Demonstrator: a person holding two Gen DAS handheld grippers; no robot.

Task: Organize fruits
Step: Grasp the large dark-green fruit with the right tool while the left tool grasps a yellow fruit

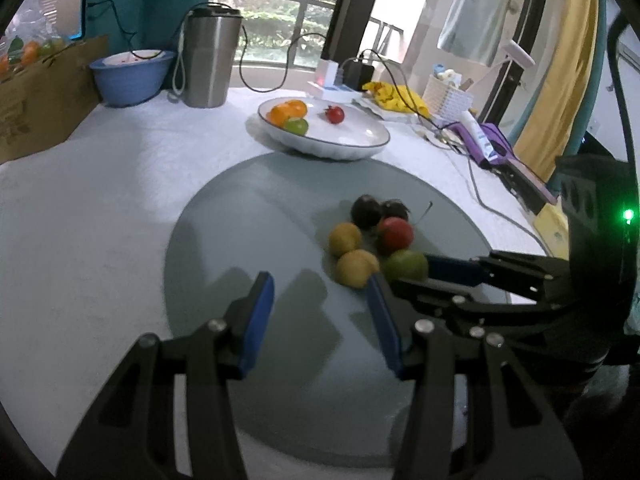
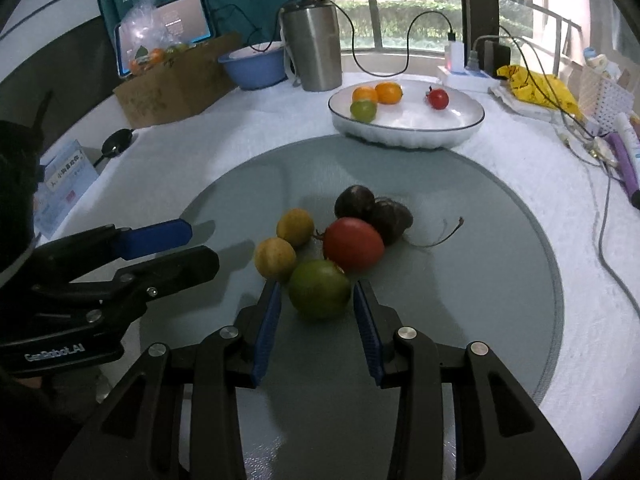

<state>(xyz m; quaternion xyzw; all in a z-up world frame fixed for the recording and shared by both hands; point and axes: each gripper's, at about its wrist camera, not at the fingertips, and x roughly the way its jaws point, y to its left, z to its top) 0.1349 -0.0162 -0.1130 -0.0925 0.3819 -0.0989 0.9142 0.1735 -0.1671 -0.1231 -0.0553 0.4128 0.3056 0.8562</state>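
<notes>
Covering most of the table, a white textured cloth (image 2: 520, 208) carries a round grey-blue mat (image 2: 500, 280) with a smooth surface. Behind the mat stands a white shallow ceramic plate (image 2: 460, 120) with a dark rim; it holds two oranges (image 2: 388, 93), one small green fruit (image 2: 363, 111) and one small red fruit (image 2: 437, 99).

Only the right wrist view shows a brown cardboard box (image 2: 168, 92) in full and a black round object (image 2: 117, 141) on the cloth at the left. Only the left wrist view shows a yellow curtain (image 1: 560, 80) at the right edge.

On the mat lies a tight cluster: a round green fruit (image 2: 319, 289), a red tomato-like fruit (image 2: 352, 243), two dark purple fruits (image 2: 354, 201) and two yellow fruits (image 2: 275, 259).

The right gripper (image 2: 316, 300) has its blue ribbed fingers (image 2: 269, 320) apart on both sides of the green fruit; it seems that they do not press it, though the gap is hard to judge. The left gripper (image 1: 320, 292) stands apart and empty, its right finger just beside one yellow fruit.
</notes>
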